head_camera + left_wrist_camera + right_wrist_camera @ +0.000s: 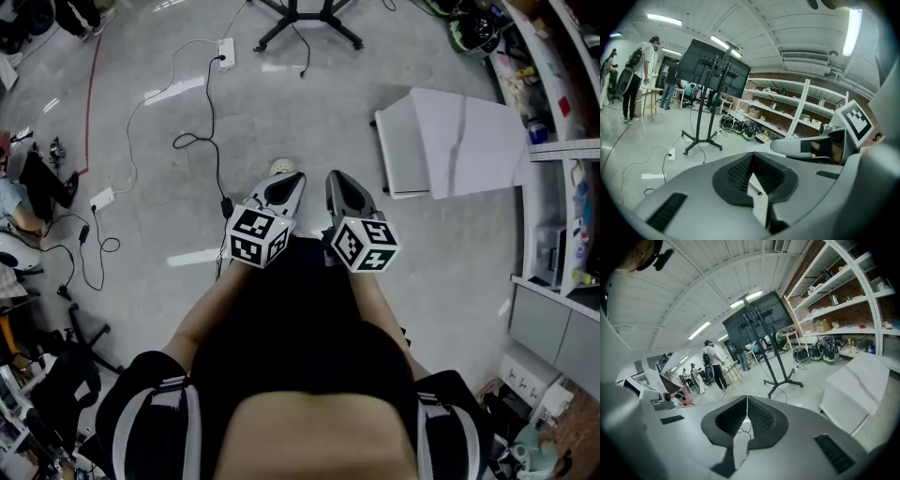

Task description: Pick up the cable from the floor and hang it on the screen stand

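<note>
Risk 1: several cords are lying on the floor, so a wrong grab is looking likely. The black cable is running near a white cord and a red cord.
Risk 2: the cable is apparently plugging into the power strip, so lifting could be dragging the strip along or popping the plug.
Risk 3: a thin cable is lying flat on a hard floor, so it's probably slipping off the pads.

Left gripper and right gripper are both sitting fully closed with nothing between the jaws, side by side above the floor.

Cable is stretching from 11 o'clock of the left gripper and passing just beside it in the head view. I can't tell the height gap. Screen stand is standing at 12 o'clock, well apart.
</note>
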{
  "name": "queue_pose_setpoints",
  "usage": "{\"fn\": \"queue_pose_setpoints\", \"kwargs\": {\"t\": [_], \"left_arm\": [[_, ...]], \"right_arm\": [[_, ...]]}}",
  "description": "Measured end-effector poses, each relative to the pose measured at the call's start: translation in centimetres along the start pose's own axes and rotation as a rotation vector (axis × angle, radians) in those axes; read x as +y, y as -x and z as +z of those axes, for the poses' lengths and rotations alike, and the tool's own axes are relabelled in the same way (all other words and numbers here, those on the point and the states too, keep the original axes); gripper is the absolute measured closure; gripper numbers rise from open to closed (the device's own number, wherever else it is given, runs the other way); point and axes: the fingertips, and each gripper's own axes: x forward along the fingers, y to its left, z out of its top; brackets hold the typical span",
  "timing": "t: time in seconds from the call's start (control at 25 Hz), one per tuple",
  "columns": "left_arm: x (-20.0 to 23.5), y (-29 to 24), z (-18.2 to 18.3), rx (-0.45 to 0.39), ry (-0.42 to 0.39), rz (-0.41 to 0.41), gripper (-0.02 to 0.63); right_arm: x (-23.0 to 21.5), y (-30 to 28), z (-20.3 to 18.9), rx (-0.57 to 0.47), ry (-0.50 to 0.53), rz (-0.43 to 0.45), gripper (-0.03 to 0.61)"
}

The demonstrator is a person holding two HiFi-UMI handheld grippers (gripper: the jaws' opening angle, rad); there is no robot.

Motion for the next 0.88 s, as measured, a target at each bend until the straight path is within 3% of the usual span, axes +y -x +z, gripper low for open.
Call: {"fn": "queue_pose_setpoints", "kwargs": {"t": [0.44,0.88], "left_arm": [[5.6,-5.4,5.2,-0.005,-0.005,0.011,0.607],[10.4,-10.3,9.8,0.019,0.005,-0.04,0.607]], "right_arm": [[-2.2,-6.3,5.1,-0.021,-0.003,-0.012,0.555],[-3.1,-13.1,9.3,-0.002,-0.037,-0.024,0.555]]}}
